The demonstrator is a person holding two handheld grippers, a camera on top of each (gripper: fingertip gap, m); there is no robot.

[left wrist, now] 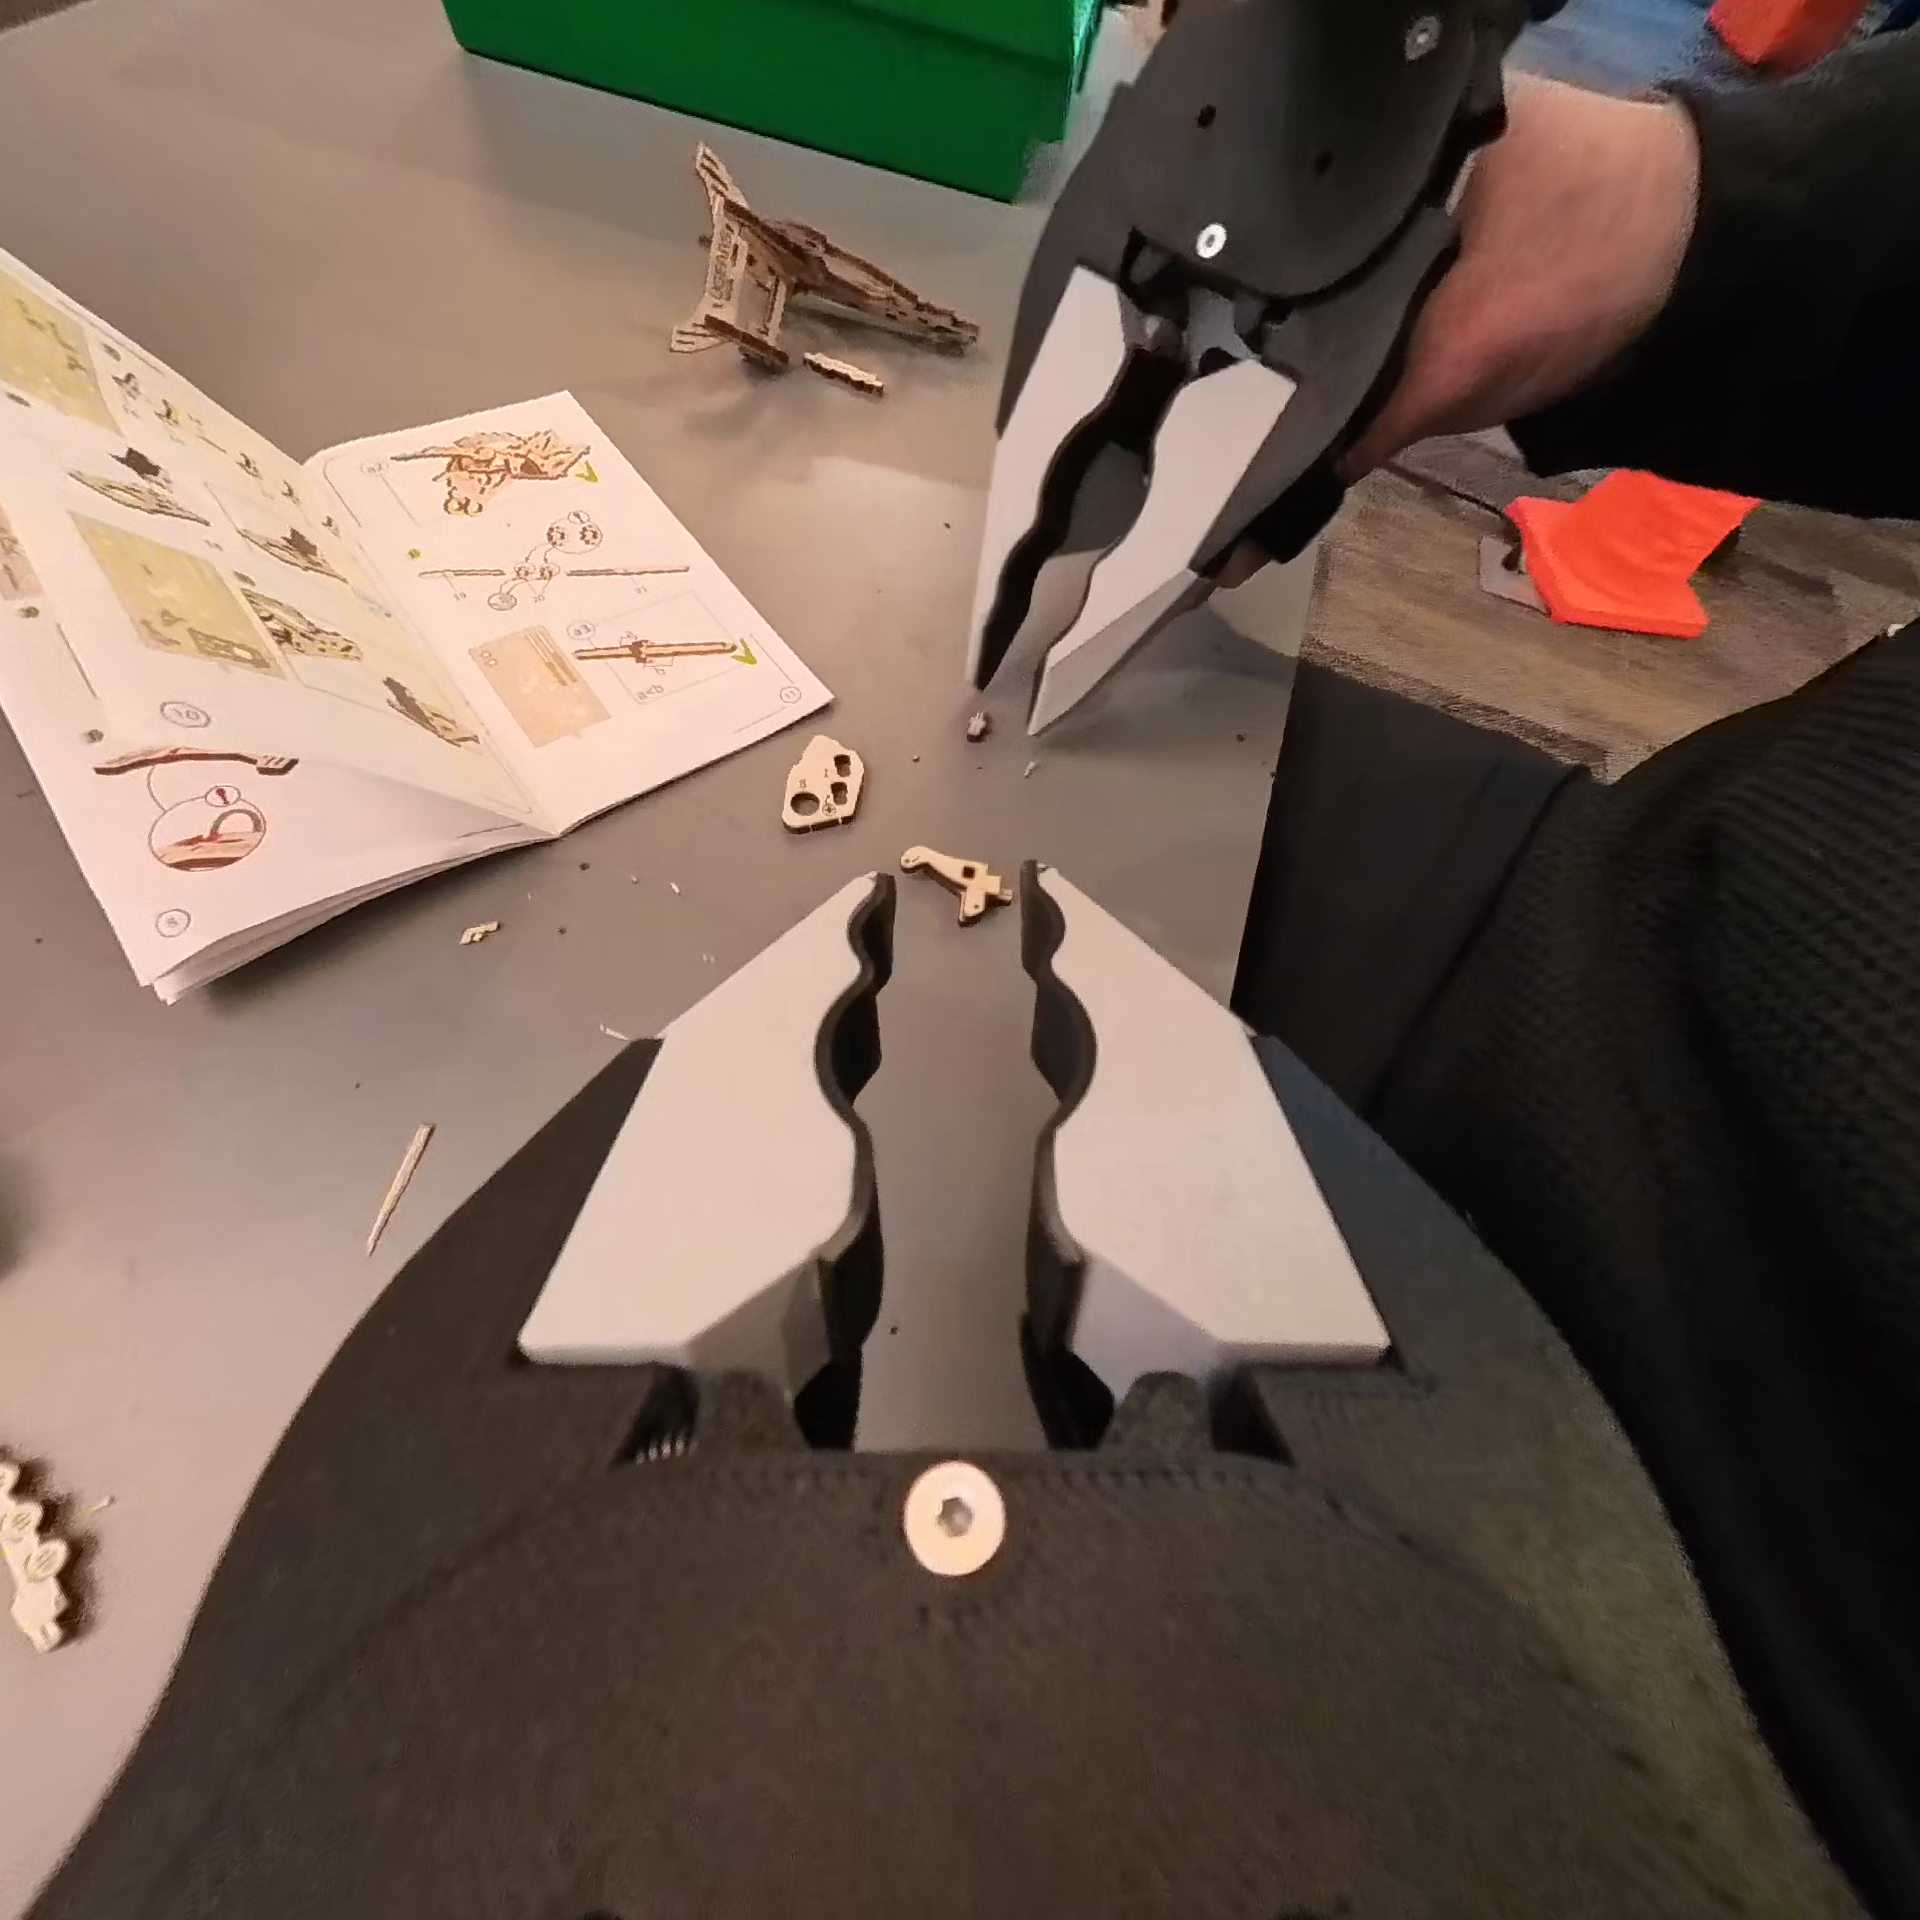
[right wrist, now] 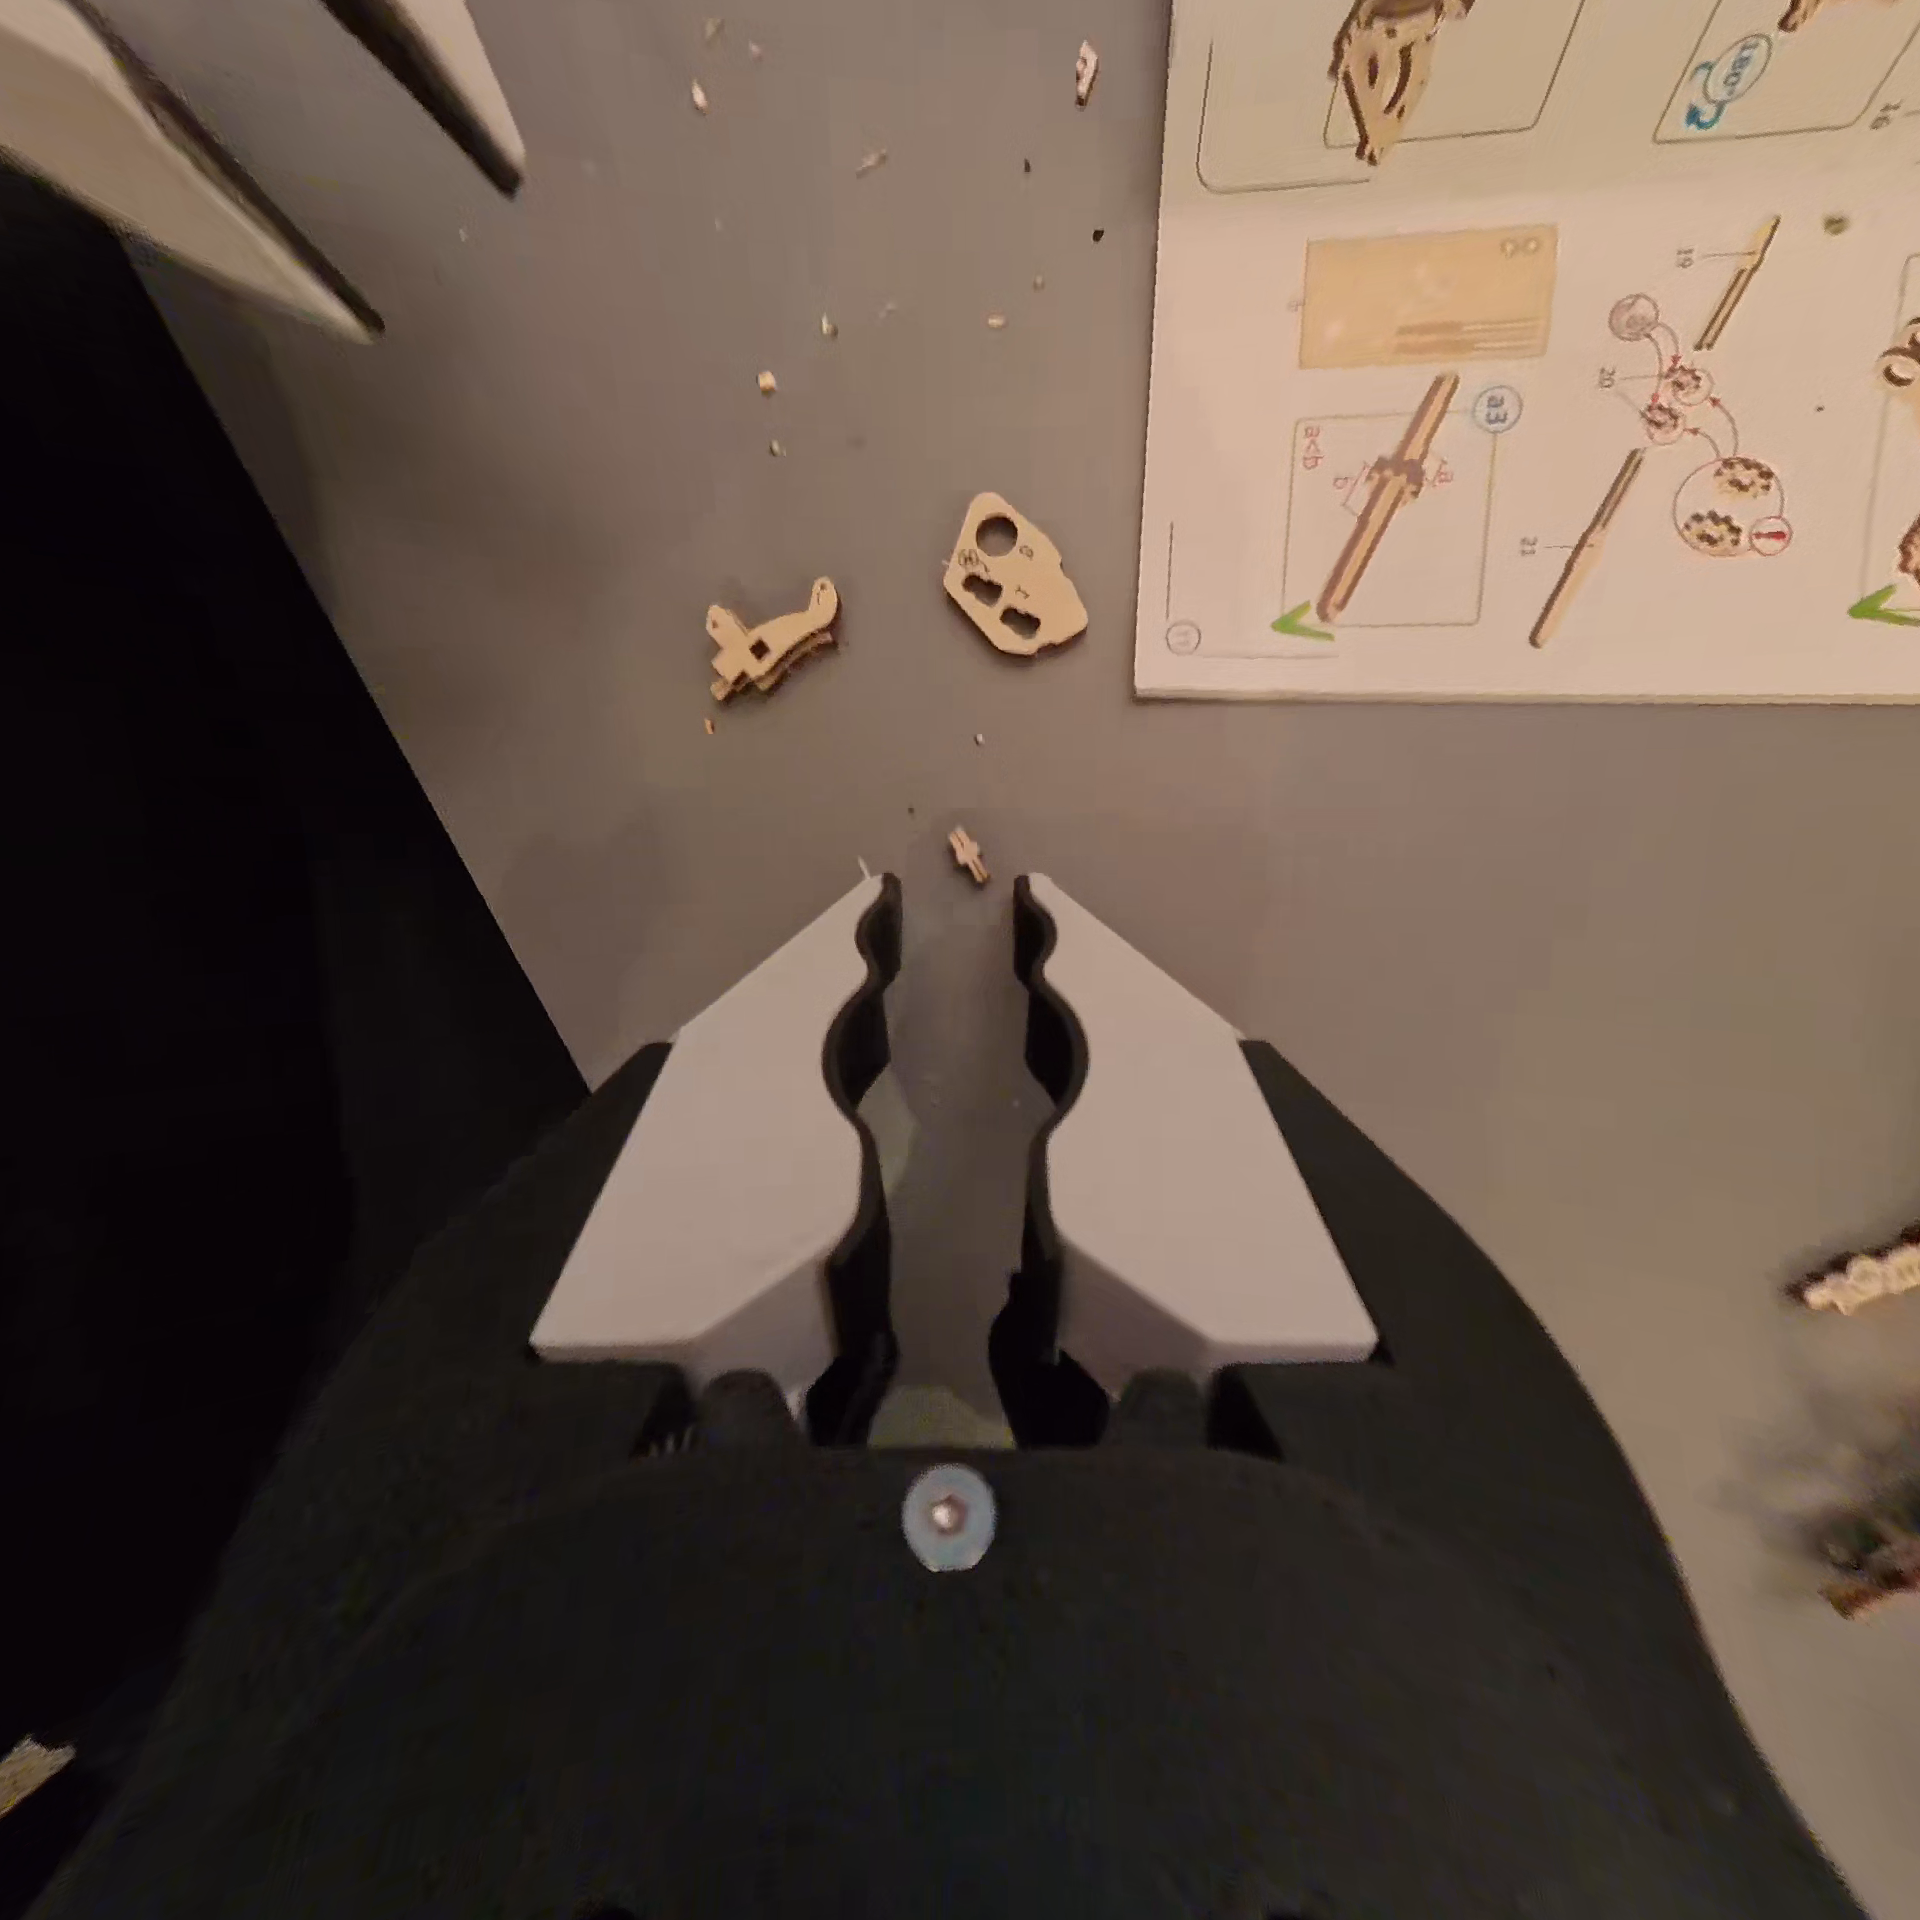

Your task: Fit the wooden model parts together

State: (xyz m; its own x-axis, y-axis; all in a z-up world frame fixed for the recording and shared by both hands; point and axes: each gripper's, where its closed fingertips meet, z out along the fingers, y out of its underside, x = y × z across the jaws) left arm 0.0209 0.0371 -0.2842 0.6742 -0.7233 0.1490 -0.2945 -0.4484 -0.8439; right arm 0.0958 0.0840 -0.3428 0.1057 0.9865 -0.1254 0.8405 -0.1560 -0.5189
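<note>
The right gripper (left wrist: pixel 1006 717) is pointing steeply down at the grey table (left wrist: pixel 312 260), gripped by a bare hand (left wrist: pixel 1538 270) in a dark sleeve; its fingers are standing a narrow gap apart, holding nothing. A tiny wooden peg (right wrist: pixel 967 856) is lying on the table just ahead of its fingertips, not between them. The left gripper (left wrist: pixel 956 883) is reaching low and nearly level across the table, its fingers likewise narrowly apart and empty.

A hooked wooden piece (left wrist: pixel 956 881), pale with a small square hole, is lying flat just beyond the left gripper's tips. A flat wooden plate (left wrist: pixel 823 781) with one round hole and several oblong ones is lying near it, towards the open instruction booklet (left wrist: pixel 416 644). The two pieces are sitting apart, unjoined.

Farther back, a partly built wooden model (left wrist: pixel 790 281) is standing upright before a green box (left wrist: pixel 790 73). A toothpick (left wrist: pixel 400 1184) and fine wood chips are scattering the table. An orange block (left wrist: pixel 1610 561) is resting on a side ledge.
</note>
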